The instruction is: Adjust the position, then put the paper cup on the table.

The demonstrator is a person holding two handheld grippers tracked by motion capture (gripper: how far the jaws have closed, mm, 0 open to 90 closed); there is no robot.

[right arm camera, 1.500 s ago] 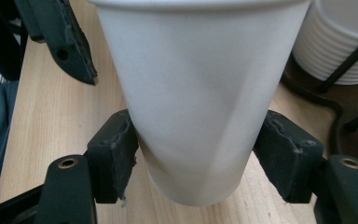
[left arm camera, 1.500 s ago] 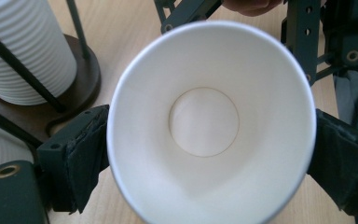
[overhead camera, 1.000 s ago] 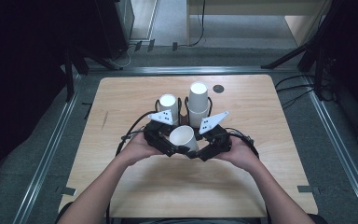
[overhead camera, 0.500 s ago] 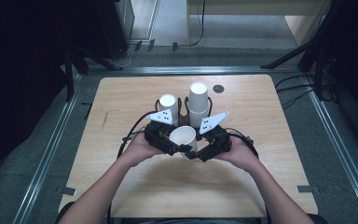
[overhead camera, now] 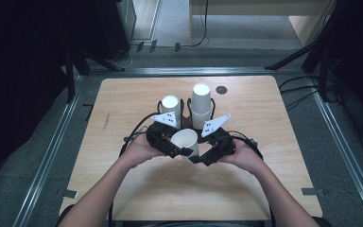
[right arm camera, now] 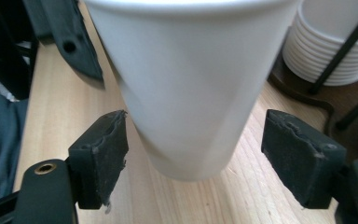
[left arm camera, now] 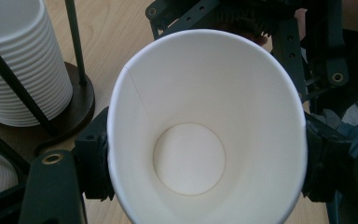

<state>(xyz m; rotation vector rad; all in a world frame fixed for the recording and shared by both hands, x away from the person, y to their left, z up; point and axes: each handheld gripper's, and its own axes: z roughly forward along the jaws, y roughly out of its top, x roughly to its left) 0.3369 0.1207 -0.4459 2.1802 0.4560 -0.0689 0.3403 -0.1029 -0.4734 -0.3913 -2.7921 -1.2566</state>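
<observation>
High view: at the left, the person's left tool (overhead camera: 182, 150) has a single white paper cup (overhead camera: 185, 142) by the rim, held between the two hands just above the desk (overhead camera: 123, 94), in front of the two wire holders of stacked cups (overhead camera: 201, 106). In the left gripper view the cup's mouth (left arm camera: 205, 130) is squeezed to an oval, the pads (left arm camera: 93, 168) pressing on its rim from both sides — a firm grip, it seems to me. To the right, the right tool (overhead camera: 199, 158) sits at the cup's lower body; its jaws have just been opening, and in the right gripper view both pads (right arm camera: 100, 156) stand clear of the cup's wall (right arm camera: 186, 93), the cup between them but untouched. I take this for a hand-over just finished, the cup now carried by the left alone. The next move, I judge, calls for the right tool to draw back without brushing the cup — and for the left to keep its squeeze gentle enough not to crease the rim.
</observation>
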